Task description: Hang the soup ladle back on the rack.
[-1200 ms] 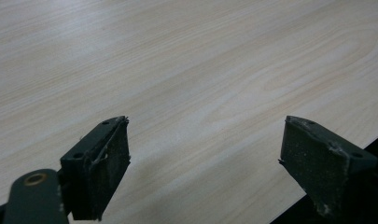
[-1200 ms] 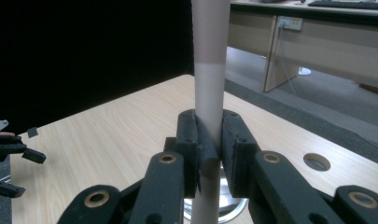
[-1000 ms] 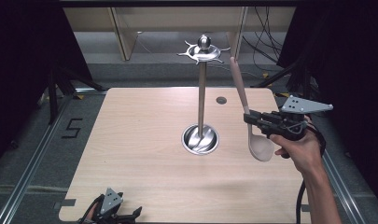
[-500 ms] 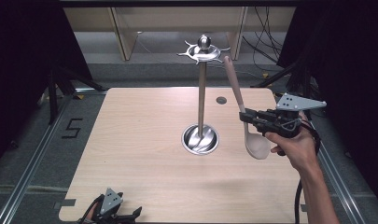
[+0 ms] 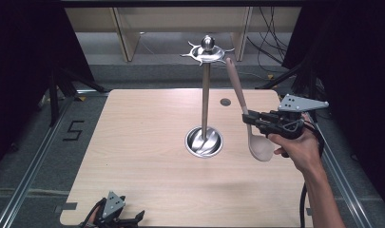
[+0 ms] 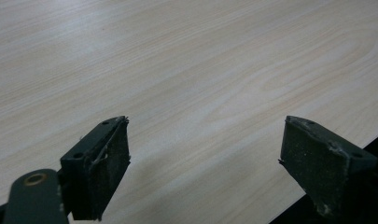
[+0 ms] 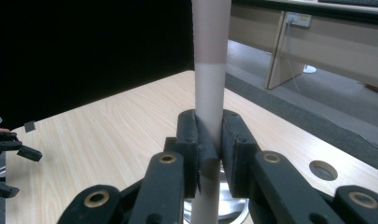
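A pale pink spoon (image 5: 256, 142) hangs bowl down to the right of a metal utensil stand (image 5: 205, 95). My right gripper (image 5: 247, 118) is shut on the spoon's handle (image 7: 209, 93), and the handle's upper end leans toward the stand's hooked top ring (image 5: 208, 53). The stand's round base (image 5: 204, 141) sits mid table. My left gripper (image 5: 133, 219) rests at the table's near left edge; its jaws stand wide apart over bare wood (image 6: 200, 84) with nothing between them.
The wooden table (image 5: 133, 133) has a small round hole (image 5: 225, 101) at the back right. A person's hand and forearm (image 5: 309, 161) come in from the lower right. Metal rails run along both sides, and wooden furniture legs stand behind the table.
My right gripper has carried the spoon a little to the left, bringing the handle's top closer to the stand's ring. The left gripper has not moved.
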`<state>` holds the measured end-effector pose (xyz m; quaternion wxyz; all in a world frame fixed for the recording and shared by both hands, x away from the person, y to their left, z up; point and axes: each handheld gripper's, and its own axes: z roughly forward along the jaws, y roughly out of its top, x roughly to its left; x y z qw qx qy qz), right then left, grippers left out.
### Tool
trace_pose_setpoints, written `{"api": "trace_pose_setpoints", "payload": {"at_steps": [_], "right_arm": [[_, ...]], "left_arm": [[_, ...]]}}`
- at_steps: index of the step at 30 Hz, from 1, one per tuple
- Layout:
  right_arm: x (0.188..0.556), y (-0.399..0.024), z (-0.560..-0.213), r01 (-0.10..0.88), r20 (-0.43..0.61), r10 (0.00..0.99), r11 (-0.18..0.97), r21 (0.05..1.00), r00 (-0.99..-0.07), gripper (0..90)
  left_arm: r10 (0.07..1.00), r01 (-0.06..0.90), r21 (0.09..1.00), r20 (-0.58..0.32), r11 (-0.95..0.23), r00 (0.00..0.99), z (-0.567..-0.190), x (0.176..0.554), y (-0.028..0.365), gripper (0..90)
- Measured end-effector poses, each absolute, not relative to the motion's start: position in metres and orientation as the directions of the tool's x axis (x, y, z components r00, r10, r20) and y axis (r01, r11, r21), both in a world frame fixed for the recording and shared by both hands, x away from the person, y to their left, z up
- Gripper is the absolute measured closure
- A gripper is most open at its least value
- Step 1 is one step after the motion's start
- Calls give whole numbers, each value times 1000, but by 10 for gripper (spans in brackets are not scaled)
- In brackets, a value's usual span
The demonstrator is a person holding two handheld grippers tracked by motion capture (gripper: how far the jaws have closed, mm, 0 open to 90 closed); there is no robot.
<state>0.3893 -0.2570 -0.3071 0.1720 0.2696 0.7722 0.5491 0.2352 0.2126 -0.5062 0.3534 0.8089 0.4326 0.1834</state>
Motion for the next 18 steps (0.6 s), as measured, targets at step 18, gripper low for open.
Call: {"api": "trace_pose_setpoints", "payload": {"at_steps": [18], "right_arm": [[403, -244, -317, 222, 10, 606, 277, 935, -795, 789]], "left_arm": [[817, 546, 744, 0, -385, 577, -507, 236, 213, 149]]}}
